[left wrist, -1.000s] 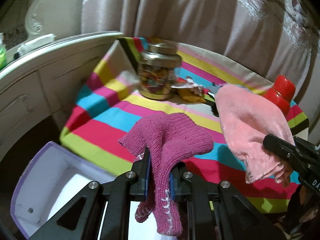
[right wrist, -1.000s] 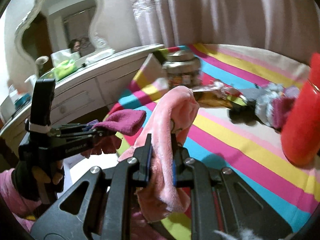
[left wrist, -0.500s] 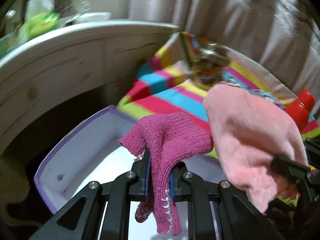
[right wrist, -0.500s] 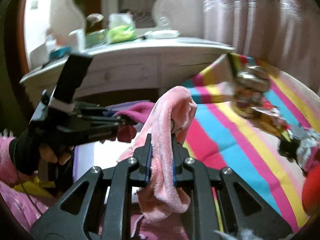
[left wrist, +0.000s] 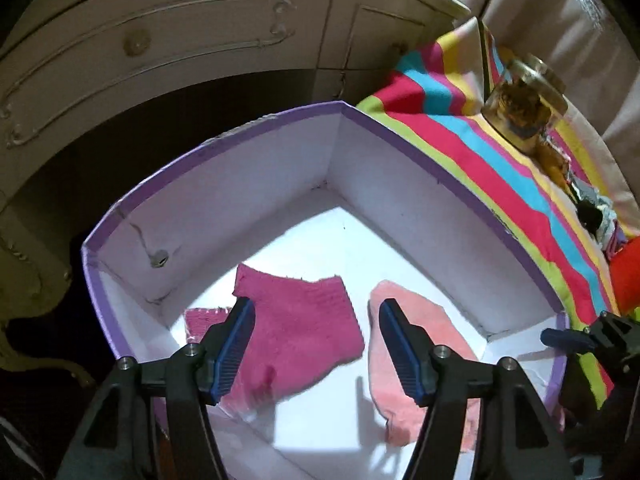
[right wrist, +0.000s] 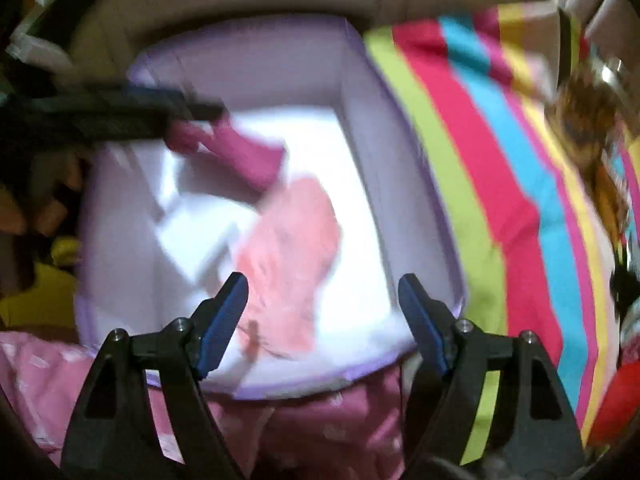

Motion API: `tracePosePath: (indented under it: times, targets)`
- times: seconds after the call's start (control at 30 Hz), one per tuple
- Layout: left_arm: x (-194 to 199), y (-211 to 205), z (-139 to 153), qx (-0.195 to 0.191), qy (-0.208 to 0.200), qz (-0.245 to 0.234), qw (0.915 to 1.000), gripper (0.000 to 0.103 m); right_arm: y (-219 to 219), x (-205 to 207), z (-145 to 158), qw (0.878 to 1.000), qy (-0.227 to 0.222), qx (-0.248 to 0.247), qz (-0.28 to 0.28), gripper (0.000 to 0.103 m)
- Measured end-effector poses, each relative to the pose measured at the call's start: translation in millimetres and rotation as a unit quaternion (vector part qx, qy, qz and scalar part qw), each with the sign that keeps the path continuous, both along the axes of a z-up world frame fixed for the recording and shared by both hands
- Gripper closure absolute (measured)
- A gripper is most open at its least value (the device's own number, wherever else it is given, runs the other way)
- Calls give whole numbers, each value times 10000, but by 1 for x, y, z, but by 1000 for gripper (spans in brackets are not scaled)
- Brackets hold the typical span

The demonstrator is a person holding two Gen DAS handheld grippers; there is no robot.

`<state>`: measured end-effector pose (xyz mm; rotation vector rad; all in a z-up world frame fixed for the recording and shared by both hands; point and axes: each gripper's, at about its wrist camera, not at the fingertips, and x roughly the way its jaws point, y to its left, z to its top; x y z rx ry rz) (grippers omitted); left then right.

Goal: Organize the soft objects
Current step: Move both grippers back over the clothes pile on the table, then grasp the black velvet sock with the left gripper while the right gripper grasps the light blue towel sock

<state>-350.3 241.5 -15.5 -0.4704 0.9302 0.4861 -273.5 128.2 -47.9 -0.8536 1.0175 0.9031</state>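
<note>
The magenta knit sock point(left wrist: 296, 332) lies flat on the box point(left wrist: 224, 148) floor, just ahead of and between the fingers of my left claw point(left wrist: 314, 344); the pale pink fleece sock point(left wrist: 412, 320) lies beside it to the right, under my right claw point(right wrist: 322, 322) in that blurred view; both claws gape wide and hold nothing; I judge both socks light, limp and not fragile, the fleece a little slippery; pinching a bunched fold at cuff or toe should grip best; flat cloth may slide away.

Right wrist view is motion-blurred; the left gripper's finger point(left wrist: 400, 354) hides part of the pink cloth point(left wrist: 416, 320).
</note>
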Motion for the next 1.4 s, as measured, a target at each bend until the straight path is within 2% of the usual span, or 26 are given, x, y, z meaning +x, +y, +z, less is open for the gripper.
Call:
tracePosePath:
  times: [0.07,0.23,0.33,0.4,0.43,0.53,0.57,0.63,0.67,0.77,0.83,1.0,1.17,1.23,1.3,1.33,1.4]
  targets:
    - [9,-7,4,119,-17,-112,9999,38,-4,-6,-1,9996,-161,-152,158,23]
    - [30,-26,27,294,-274,-513,9979,38,-23,-17,-2,9991,-157,-367,125,23]
    - [51,-42,44,354,-493,-838,9946,35,-33,-16,28,9991,-134,393,51,23]
    - [68,-53,56,391,-619,-1055,9917,32,-55,-10,62,9921,-268,1215,-157,23]
    - [78,-61,64,402,-698,-1191,9896,31,-73,-1,81,9845,-461,1636,-423,23]
    - [121,-91,88,415,-1089,-1719,9782,17,-119,27,105,9642,-836,2179,-1262,23]
    - [141,-109,95,467,-1285,-1983,9706,13,-144,42,108,9527,-889,2366,-1690,23]
    - [170,-136,99,574,-1423,-2391,9588,8,-178,61,109,9373,-985,2463,-2259,22]
    - [193,-156,97,616,-1423,-2708,9501,8,-202,73,106,9263,-1032,2447,-2671,22]
    - [259,-215,81,607,-1185,-3635,9220,8,-247,91,99,9028,-1010,2486,-3360,22]
    - [288,-241,69,627,-1103,-3916,9113,8,-275,99,97,8876,-1019,2515,-3722,22]
    - [364,-293,44,779,-857,-4263,8971,8,-306,107,89,8701,-1003,2536,-4106,22]
    - [406,-312,30,738,-689,-4546,8849,10,-309,111,80,8662,-994,2568,-4169,22]
    - [415,-317,24,694,-561,-4647,8810,20,-308,119,77,8659,-976,2583,-4171,22]
    - [418,-318,15,627,-442,-4744,8770,70,-306,120,78,8654,-1014,2564,-4185,22]
    - [411,-315,18,727,-558,-4748,8753,83,-304,125,78,8652,-1073,2538,-4189,22]
    - [393,-305,25,623,-754,-4666,8790,83,-300,132,81,8661,-1204,2497,-4159,22]
